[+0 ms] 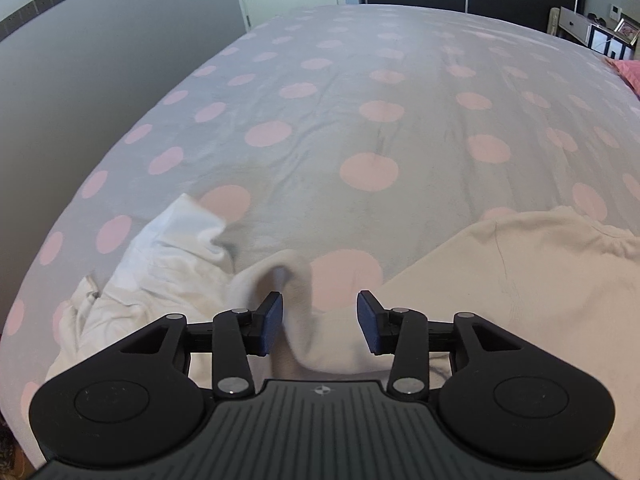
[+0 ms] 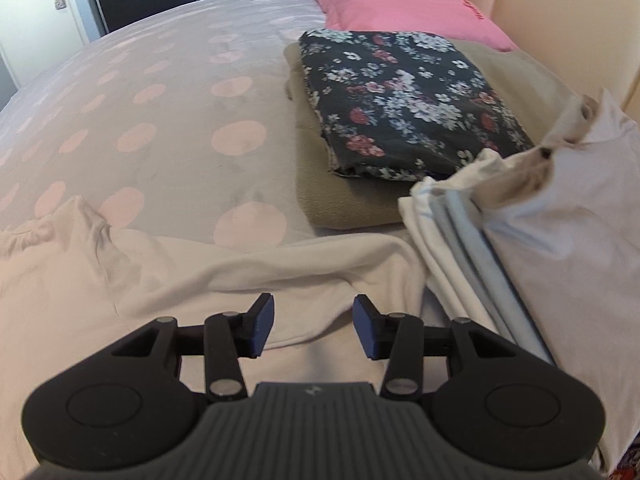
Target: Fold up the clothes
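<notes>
Bedspread, grey with pink dots, stretches ahead of both our jaws. Our cream garment lies spread beneath them. Beyond our right gripper, jaws wide apart and empty, sit a floral folded stack and white folded pile. Our left gripper, equally open, hovers over a cream sleeve; crumpled white cloth lies leftward.

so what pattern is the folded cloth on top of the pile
Dark floral cloth, white and red flowers; clearest in the right wrist view.
</notes>
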Available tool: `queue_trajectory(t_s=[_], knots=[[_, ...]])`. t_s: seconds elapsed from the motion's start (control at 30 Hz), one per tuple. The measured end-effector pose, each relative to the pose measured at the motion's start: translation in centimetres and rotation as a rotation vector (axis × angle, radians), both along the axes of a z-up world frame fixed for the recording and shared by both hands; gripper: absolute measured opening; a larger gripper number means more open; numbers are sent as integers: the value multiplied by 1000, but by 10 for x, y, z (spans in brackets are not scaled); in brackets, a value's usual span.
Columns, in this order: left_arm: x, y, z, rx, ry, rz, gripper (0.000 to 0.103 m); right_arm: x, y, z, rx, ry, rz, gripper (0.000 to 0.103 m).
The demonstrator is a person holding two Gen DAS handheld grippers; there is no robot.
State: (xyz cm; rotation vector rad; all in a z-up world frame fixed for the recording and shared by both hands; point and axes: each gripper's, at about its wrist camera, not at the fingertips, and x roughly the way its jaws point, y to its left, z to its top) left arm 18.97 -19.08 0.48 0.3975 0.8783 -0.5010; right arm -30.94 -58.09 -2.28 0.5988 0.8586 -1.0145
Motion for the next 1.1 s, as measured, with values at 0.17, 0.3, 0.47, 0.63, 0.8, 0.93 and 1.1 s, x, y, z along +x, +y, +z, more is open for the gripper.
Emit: queue_trajectory(t_s=[0.17,0.3,0.47,0.63,0.8,0.93,1.1], knots=[[7,-17,-9,-30,30,-36,44,22,-13,-13,32,-17,59,47],[13,-38,-20,-26,55,-77,45,46,-21,-20,43,-33,127,47],[16,-63,-41,6,77,-117,45,84,-32,-31,69,-17,246,48],[20,-84,-62,38,99,-148,45,119,-46,-46,111,33,350,49],[19,-88,-80,47,122,-153,48,142,-56,-60,150,88,401,49],[23,-88,-84,18,131,-125,51,154,-56,-72,131,131,408,50],[24,-85,-85,5,131,-123,52,159,-46,-69,97,151,439,5]])
